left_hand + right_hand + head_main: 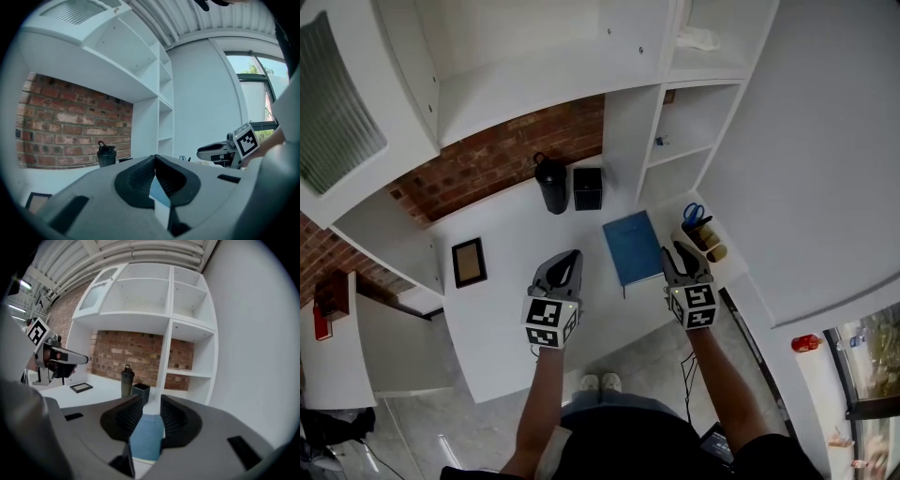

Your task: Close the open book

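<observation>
The blue book (633,246) lies closed and flat on the white desk (502,309), its cover up. My right gripper (674,251) hovers at the book's right edge, raised off the desk. In the right gripper view its jaws (151,401) stand apart with nothing between them, and the book (145,439) shows through the gap below. My left gripper (571,257) hangs left of the book, apart from it. Its fingertips (154,158) meet, shut on nothing. Each gripper shows in the other's view: the right gripper (213,151), the left gripper (61,357).
A black shaker bottle (551,184) and a black box (588,187) stand at the desk's back by the brick wall. A framed picture (470,262) lies at the left. A cup with scissors (695,217) stands right of the book. White shelves rise behind and right.
</observation>
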### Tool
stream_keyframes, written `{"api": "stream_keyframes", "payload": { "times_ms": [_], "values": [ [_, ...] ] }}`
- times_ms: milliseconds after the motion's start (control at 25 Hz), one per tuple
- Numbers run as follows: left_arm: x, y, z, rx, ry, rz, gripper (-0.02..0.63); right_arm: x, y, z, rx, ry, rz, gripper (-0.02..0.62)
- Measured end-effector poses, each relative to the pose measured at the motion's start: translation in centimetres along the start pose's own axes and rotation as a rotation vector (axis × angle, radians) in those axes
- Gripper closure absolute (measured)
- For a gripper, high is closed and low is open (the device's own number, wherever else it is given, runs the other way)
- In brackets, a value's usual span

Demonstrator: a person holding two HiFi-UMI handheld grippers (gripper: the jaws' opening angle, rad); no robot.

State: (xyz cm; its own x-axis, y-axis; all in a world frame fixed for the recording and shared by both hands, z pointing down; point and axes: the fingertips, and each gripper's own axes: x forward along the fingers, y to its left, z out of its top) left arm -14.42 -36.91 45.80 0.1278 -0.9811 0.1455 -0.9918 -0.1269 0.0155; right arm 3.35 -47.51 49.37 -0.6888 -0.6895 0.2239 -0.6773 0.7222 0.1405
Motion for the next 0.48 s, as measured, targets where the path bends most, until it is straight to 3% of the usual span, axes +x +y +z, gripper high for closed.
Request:
{"api": "stream_keyframes", "payload": {
  "times_ms": [480],
  "values": [
    [-0.4,0.1,6.2,0.076,-0.128,0.005,0.597,-3.4,-0.2,8.2,0.049,-0.230,-0.063,0.579]
  ]
}}
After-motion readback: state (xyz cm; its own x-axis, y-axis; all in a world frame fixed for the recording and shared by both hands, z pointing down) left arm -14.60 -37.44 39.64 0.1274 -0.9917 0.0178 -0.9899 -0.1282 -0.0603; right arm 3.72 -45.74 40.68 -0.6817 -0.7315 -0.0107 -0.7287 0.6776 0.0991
